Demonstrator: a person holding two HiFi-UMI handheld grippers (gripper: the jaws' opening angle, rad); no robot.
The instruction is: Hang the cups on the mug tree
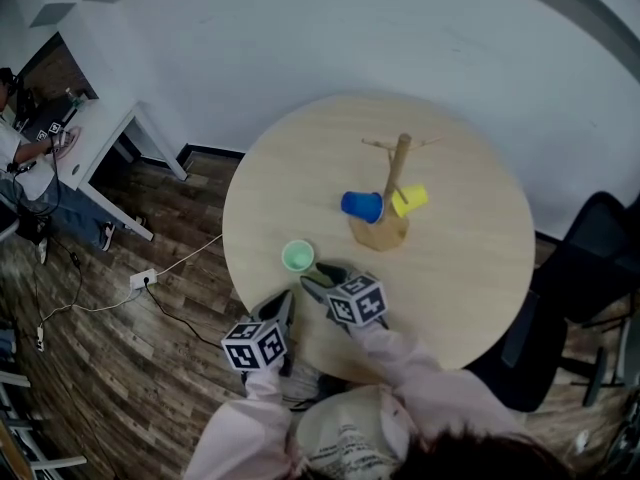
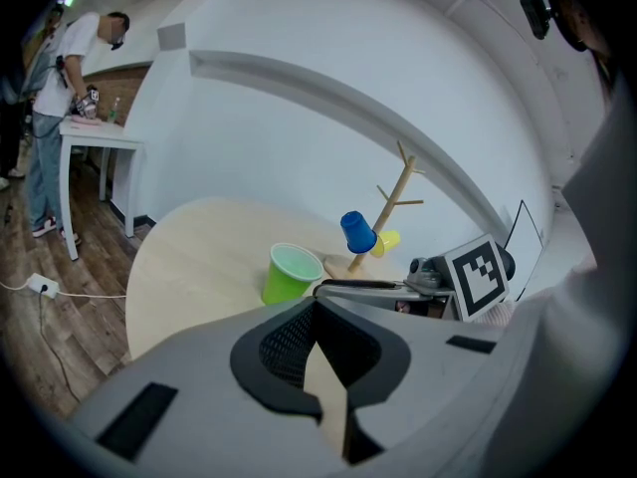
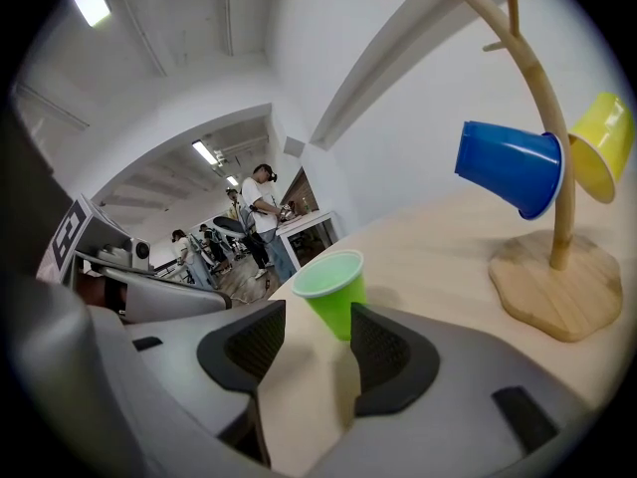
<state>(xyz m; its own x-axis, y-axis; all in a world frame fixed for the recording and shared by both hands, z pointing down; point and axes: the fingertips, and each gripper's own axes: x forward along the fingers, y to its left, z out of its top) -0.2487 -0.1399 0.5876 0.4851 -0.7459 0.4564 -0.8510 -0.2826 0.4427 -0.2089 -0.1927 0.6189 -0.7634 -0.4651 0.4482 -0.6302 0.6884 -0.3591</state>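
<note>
Right gripper view: green plastic cup (image 3: 331,289) just beyond released right gripper (image 3: 317,329).
Left gripper (image 2: 317,307): clenched, empty.
Handling: likely light, crushable; pinched gently at rim.

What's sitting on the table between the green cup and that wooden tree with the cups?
Nothing: only bare table separates the green cup from the mug tree, as the head view shows.

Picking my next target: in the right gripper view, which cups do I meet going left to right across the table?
green cup → blue cup → yellow cup. The mug tree overlaps both hung cups, so it has no clear place in the order.
</note>
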